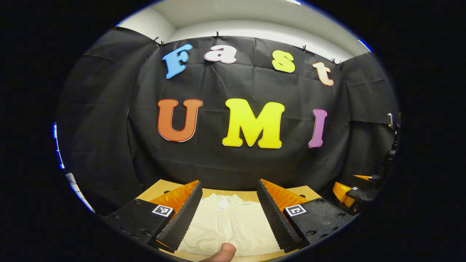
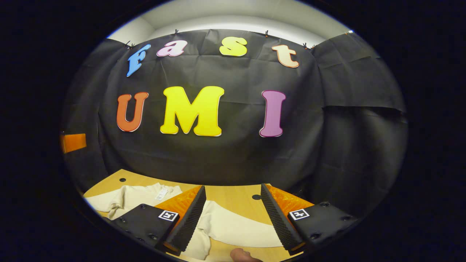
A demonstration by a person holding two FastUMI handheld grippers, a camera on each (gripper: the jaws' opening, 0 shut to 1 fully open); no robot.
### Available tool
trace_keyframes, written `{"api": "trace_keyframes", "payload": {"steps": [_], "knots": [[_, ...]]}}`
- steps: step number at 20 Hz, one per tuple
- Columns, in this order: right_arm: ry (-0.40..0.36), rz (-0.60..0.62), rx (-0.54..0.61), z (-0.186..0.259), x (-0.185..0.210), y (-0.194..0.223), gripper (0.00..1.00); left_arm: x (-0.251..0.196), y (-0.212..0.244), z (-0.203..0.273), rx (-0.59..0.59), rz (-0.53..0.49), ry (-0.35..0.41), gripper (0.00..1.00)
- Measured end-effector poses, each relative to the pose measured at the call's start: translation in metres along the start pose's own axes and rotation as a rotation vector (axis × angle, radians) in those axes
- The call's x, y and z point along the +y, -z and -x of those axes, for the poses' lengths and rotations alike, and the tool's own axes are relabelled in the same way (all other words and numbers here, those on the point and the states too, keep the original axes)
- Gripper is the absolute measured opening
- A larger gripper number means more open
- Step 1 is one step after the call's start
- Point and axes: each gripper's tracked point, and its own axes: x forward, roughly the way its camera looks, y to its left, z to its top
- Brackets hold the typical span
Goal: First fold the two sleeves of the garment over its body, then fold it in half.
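- Left gripper view: one fingertip (image 1: pixel 222 251) of the person's hand shows at the lower edge, nearest the camera, in front of the garment.
- Left tool (image 1: pixel 229 207): two fingers, spread wide, above the cloth; nothing is held between them, and contact with the cloth cannot be judged.
- One cream garment (image 1: pixel 229 225) lies flat on the wooden table (image 1: pixel 307 190), its collar toward the far edge with one small white tag (image 1: pixel 222 205) at the neck; it fills the gap between the two fingers.
- At the right edge of this view, part of the right tool (image 1: pixel 355 194) appears, beside the table's far right corner.
- Behind the table hangs the black cloth wall (image 1: pixel 109 120).
- Right gripper view: part of a hand (image 2: pixel 244 255) shows at the lower edge.
- Right tool (image 2: pixel 233 209): two fingers, wide apart, gripping nothing.
- The garment lies to the left; one sleeve (image 2: pixel 236 227) stretches across the table between the fingers, and the collar lies left of the left finger.
- Two dark holes (image 2: pixel 256 197) mark the tabletop, one near each far corner.
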Motion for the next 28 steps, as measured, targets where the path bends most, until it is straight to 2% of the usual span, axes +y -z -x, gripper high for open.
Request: {"api": "trace_keyframes", "payload": {"steps": [6,7,8,13,14,15,16,19,23,28], "knots": [[0.113,0.013,0.211,-0.026,-0.109,0.109,0.94,-0.017,-0.001,0.003,-0.009,-0.081,-0.081,0.96],[0.131,0.007,0.248,-0.029,-0.126,0.127,0.94,-0.022,-0.002,0.004,-0.013,-0.089,-0.094,1.0],[0.154,-0.003,0.274,-0.034,-0.143,0.145,0.95,-0.024,-0.005,0.005,-0.014,-0.096,-0.108,0.95],[0.223,-0.05,0.444,-0.056,-0.193,0.222,0.95,-0.025,-0.004,0.007,-0.003,-0.122,-0.196,0.96],[0.242,-0.079,0.465,-0.058,-0.203,0.234,0.94,-0.024,-0.004,0.01,0.0,-0.126,-0.218,0.87],[0.263,-0.109,0.485,-0.06,-0.211,0.247,0.95,-0.021,-0.004,0.012,-0.001,-0.134,-0.243,0.96],[0.291,-0.122,0.525,-0.06,-0.221,0.259,0.95,-0.021,-0.004,0.015,-0.001,-0.145,-0.255,0.96],[0.343,-0.172,0.636,-0.059,-0.237,0.291,0.95,-0.027,-0.01,0.021,-0.032,-0.157,-0.24,0.96],[0.446,-0.255,0.717,-0.061,-0.253,0.315,0.94,-0.034,-0.01,0.02,-0.043,-0.166,-0.197,0.98],[0.488,-0.361,0.807,-0.062,-0.26,0.326,0.95,-0.029,-0.004,0.017,-0.03,-0.199,-0.171,0.98]]}}
